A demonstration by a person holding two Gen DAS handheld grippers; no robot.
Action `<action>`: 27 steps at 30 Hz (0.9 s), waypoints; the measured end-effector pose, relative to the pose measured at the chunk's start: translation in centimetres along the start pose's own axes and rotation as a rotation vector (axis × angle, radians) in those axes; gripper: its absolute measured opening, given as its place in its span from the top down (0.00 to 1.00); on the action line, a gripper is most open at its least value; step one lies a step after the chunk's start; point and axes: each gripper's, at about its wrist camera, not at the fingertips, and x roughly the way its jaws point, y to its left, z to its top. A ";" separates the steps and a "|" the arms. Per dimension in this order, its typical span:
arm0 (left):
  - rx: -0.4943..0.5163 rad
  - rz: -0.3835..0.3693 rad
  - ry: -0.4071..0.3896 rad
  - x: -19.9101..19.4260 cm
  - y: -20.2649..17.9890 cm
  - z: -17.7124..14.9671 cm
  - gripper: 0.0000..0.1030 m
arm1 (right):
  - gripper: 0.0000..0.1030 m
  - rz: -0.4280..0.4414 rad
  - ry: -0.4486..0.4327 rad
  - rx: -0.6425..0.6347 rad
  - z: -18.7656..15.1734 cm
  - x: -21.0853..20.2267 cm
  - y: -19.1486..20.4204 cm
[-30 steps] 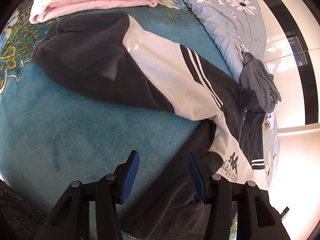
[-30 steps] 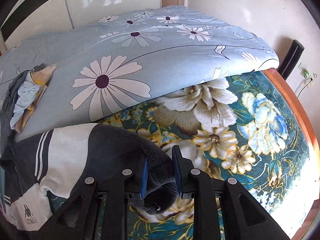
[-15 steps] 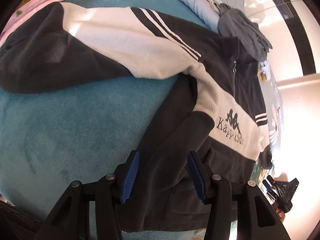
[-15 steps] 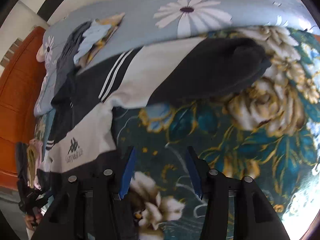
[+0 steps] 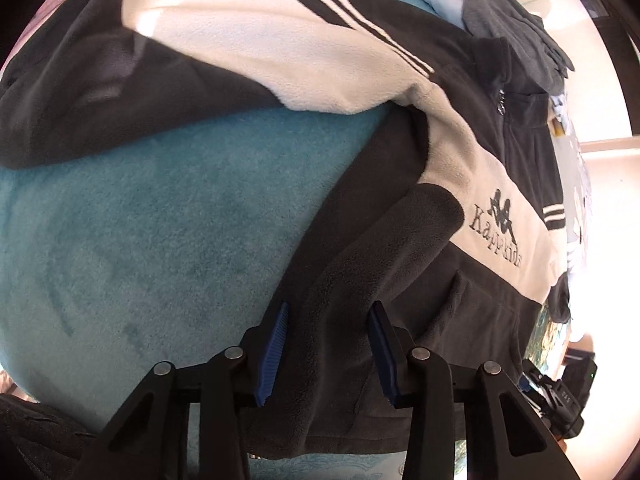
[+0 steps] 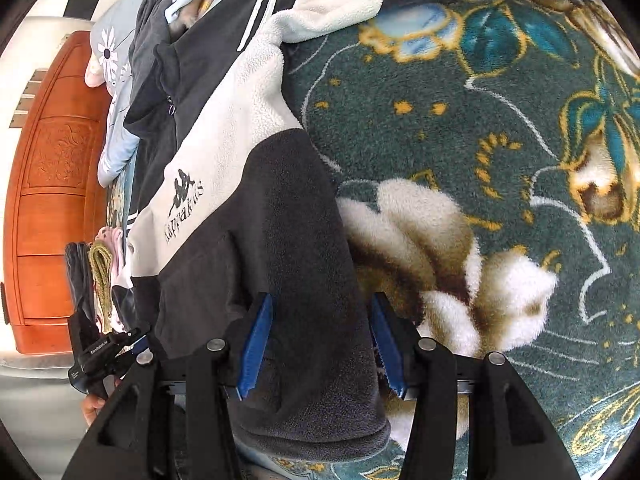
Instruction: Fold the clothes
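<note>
On the bed, a dark grey and white fleece jacket (image 5: 460, 168) lies spread out flat, front side up, with a small logo on its white chest band. It rests on a fuzzy blanket (image 5: 140, 240) that is plain teal in the left wrist view and has big white and gold flowers in the right wrist view.

At one bottom corner of the jacket sits the left gripper (image 5: 326, 350). Its two blue pads (image 5: 274, 346) are wide apart, and a thick fold of dark fleece lies between them. The pads do not squeeze it. One sleeve (image 5: 180, 60) stretches far out to the side across the teal blanket.

At the other bottom corner sits the right gripper (image 6: 318, 350). Its blue pads (image 6: 256, 344) are spread wide too, with the dark hem between them and not pinched. The outer pad is over the blanket, just past the jacket's edge.

Past the collar lies a small pile of grey clothes (image 5: 516, 36), touching the jacket's top. A pale blue quilt (image 6: 116, 80) with daisies is behind it. A wooden headboard (image 6: 56, 184) stands at the far side in the right wrist view. A hand (image 6: 94, 406) shows low in that view, under the far gripper.
</note>
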 end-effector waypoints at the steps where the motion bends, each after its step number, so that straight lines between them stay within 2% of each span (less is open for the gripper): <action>1: -0.019 -0.006 -0.001 0.0 0.4 0.0 0.60 | 0.50 0.000 0.006 -0.003 -0.2 0.1 0.2; 4: -0.055 -0.011 -0.002 -0.1 1.2 0.1 0.58 | 0.50 -0.002 0.018 -0.020 -1.0 0.5 0.9; 9: -0.028 0.021 0.009 0.0 0.8 -0.1 0.57 | 0.50 0.011 0.043 -0.026 -1.3 0.7 1.3; 11: -0.014 0.010 0.005 -0.2 0.6 -0.2 0.62 | 0.56 0.008 0.035 -0.023 -1.3 0.7 1.4; 12: -0.007 -0.005 0.002 -0.4 0.5 -0.3 0.76 | 0.66 0.004 0.033 -0.019 -1.3 0.7 1.4; 13: 0.000 -0.019 -0.001 -0.6 0.4 -0.4 0.83 | 0.76 0.005 0.027 -0.016 -1.2 0.5 1.6; 15: 0.010 -0.058 -0.001 -1.3 0.0 -0.6 0.87 | 0.89 0.005 0.013 -0.015 -1.0 0.2 2.1; 16: 0.011 -0.089 0.004 -1.7 -0.1 -0.8 0.88 | 0.90 -0.005 0.001 -0.036 -0.8 -0.3 2.6; 19: -0.048 -0.248 0.047 -3.7 0.3 -2.0 0.88 | 0.92 0.005 -0.044 -0.124 0.1 -3.4 4.2; 20: -0.057 -0.254 0.060 -4.2 0.6 -2.3 0.88 | 0.92 0.009 -0.061 -0.155 0.3 -4.7 4.7; 21: -0.065 -0.249 0.072 -4.6 0.9 -2.6 0.88 | 0.92 0.014 -0.078 -0.185 0.5 -5.9 5.2; 22: -0.057 -0.189 0.080 -4.6 1.3 -2.6 0.88 | 0.92 0.013 -0.087 -0.208 0.7 -6.8 5.5; 23: -0.050 -0.122 0.093 -4.1 1.6 -2.6 0.88 | 0.92 -0.008 -0.061 -0.196 0.5 -6.0 4.8; 26: -0.115 -0.069 0.160 -2.2 2.9 -2.3 0.87 | 0.92 -0.072 0.017 -0.157 -0.1 -3.7 2.7; 27: -0.122 -0.044 0.159 -2.3 3.2 -2.2 0.85 | 0.92 -0.093 0.043 -0.145 -0.3 -2.9 2.0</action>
